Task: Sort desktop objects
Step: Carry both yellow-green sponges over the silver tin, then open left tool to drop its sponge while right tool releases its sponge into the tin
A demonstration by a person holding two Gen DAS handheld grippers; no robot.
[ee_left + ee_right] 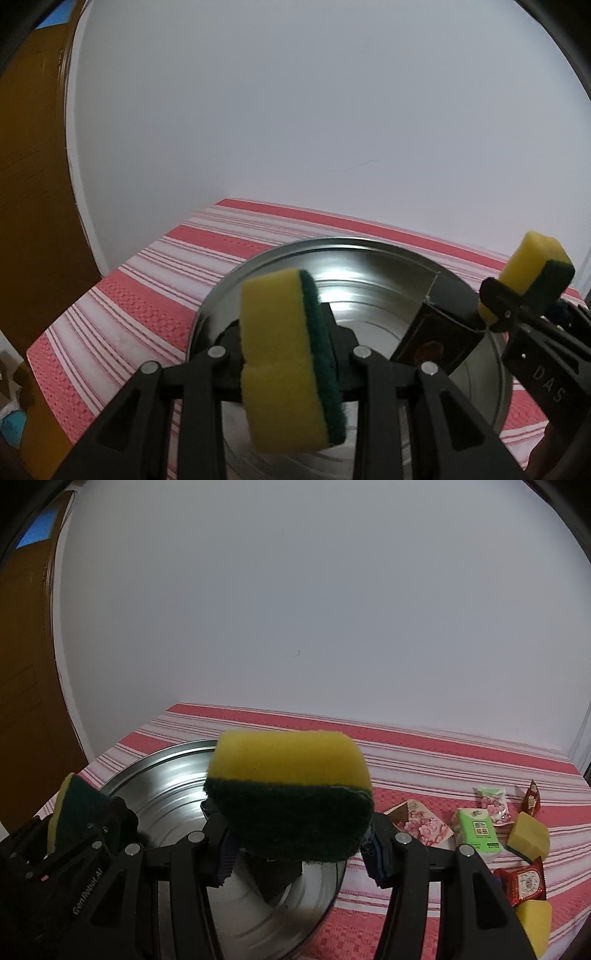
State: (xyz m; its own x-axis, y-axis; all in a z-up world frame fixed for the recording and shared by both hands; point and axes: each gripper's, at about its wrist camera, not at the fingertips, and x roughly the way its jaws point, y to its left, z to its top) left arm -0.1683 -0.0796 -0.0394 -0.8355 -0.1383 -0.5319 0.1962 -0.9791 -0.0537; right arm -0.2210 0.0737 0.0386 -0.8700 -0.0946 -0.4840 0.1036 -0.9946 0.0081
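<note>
Yellow-green sponges are clamped in both hand-held grippers, left (291,354) and right (295,812), above the steel bowl (369,258).

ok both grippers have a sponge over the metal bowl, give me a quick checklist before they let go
1. Left gripper holds its sponge firmly: ok, clamped on both sides.
2. Right gripper holds its sponge: ok, it sits between the fingers.
3. Both sponges above the metal bowl: ok for the left; the right looks near the bowl's right rim, cannot tell.
4. Room in the bowl: a dark box leans on the inner wall, the rest of the floor is bare; ok.
5. Grippers apart from each other: ok, a gap shows in the left wrist view.
6. Loose items on the cloth, such as the green pack, out of the way: ok.
</note>
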